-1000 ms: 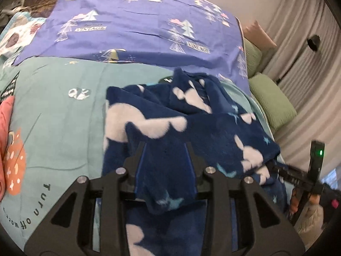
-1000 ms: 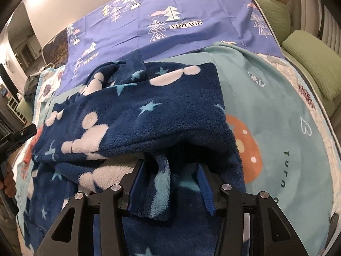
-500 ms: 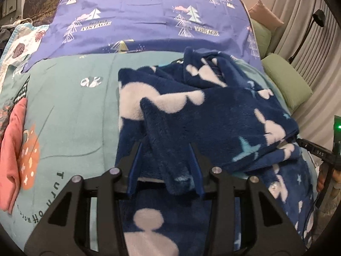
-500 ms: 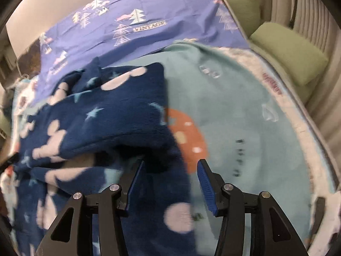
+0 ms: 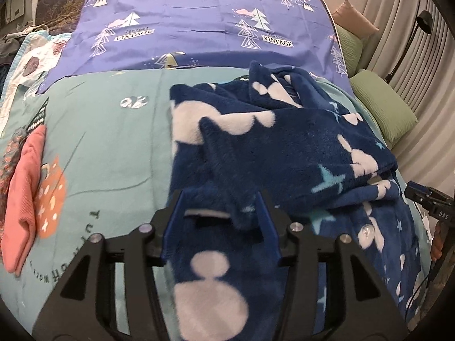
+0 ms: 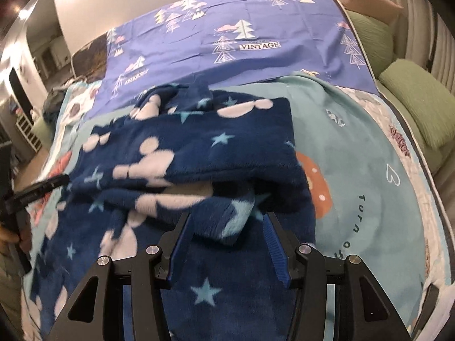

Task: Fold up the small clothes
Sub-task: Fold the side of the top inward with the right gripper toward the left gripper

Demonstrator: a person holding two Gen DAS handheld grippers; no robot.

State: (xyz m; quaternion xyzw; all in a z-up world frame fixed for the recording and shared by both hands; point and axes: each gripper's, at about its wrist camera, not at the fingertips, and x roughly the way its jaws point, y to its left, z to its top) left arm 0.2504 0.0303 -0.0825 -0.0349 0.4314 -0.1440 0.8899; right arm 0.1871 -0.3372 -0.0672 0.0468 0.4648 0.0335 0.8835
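Nearest me, my left gripper (image 5: 220,221) has its jaws opening. A folded edge of the fleece (image 5: 284,147), a navy garment with pale blobs and stars, hangs between the blue pads (image 5: 173,221), and I judge them no longer pressing on it. I read this as letting go so the flap can settle onto the layer beneath.

My right gripper (image 6: 227,236) sits half open at the fleece's other side. A corner of fleece lies between its pads (image 6: 273,244) with a gap on each side, so nothing is clamped there either.

The fleece itself lies in the middle of the teal blanket (image 5: 108,142), doubled over, its upper layer mounded and uneven, probably because a fold has just been laid. It likely needs smoothing before another fold.

Left of the fleece, at the blanket's edge, rests a folded pink garment (image 5: 22,204), seemingly set aside as done. Beyond the fleece is a purple sheet (image 5: 204,28) printed with trees. Past the fleece to the right sit green cushions (image 5: 384,105).

Much is unclear. The lower layers of the fleece are covered, so I cannot tell what kind of garment it is. Its near end is cut off by my grippers. Motion blurs the fleece in the right view.
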